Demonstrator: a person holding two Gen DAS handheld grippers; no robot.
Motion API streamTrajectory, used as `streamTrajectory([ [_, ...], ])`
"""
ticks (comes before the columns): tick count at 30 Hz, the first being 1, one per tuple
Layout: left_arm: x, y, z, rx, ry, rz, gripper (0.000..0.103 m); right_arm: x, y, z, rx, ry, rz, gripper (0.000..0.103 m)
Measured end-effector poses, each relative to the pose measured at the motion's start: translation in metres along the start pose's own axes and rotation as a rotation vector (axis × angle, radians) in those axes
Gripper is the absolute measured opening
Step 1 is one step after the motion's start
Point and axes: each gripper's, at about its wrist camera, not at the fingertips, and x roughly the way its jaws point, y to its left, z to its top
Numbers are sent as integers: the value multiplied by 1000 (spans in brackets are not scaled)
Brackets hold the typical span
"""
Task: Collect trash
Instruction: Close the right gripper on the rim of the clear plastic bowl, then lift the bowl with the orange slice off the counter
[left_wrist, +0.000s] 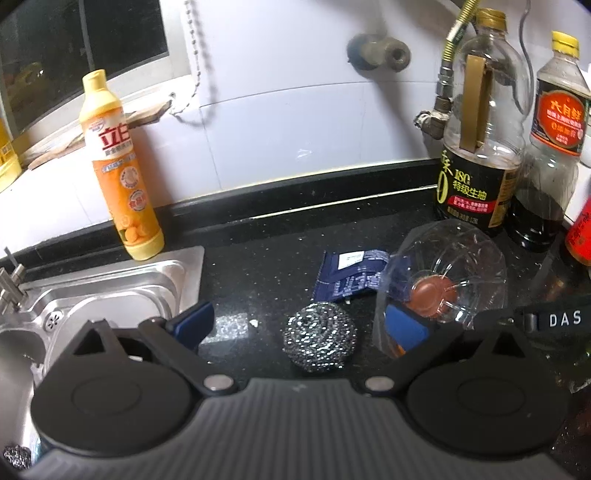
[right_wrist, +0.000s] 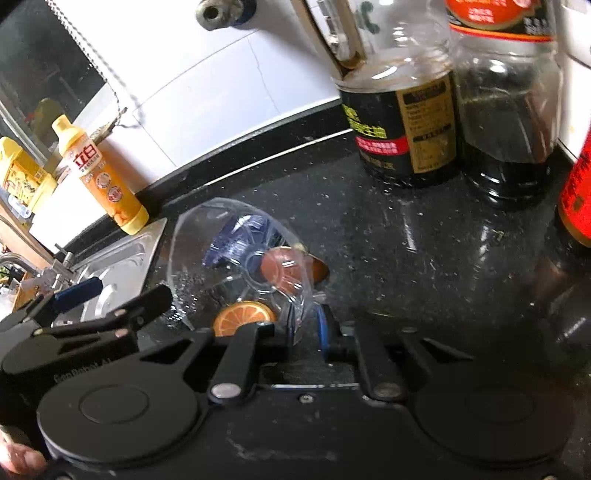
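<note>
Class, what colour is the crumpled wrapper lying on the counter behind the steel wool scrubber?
Dark blue with white print; the wrapper shows best in the left wrist view.

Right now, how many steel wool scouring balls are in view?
2. One steel wool ball lies on the black counter in front of the blue wrapper; a second sits down in the sink, mostly hidden by the gripper body. Others may be hidden.
</note>
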Motion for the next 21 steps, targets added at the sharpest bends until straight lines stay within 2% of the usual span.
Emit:
streamTrajectory([
  [9,-9,-29,-5,54,-25,-47,94,1,-18,-8,40,5,-8,13],
  [12,-9,-36,-4,80,-39,-48,87,-1,-26,-11,55,7,-5,13],
  [15,-7,-42,-3,86,-28,-86,66,-4,-31,-11,64,1,4,14],
  [17,-5,-48,-5,99,-16,-116,48,-5,-34,-12,68,0,9,14],
  [19,-3,-55,-9,114,-3,-125,40,-7,-36,-13,69,-4,10,13],
  [21,1,-60,-14,123,13,-127,38,-8,-39,-13,76,-4,20,13],
])
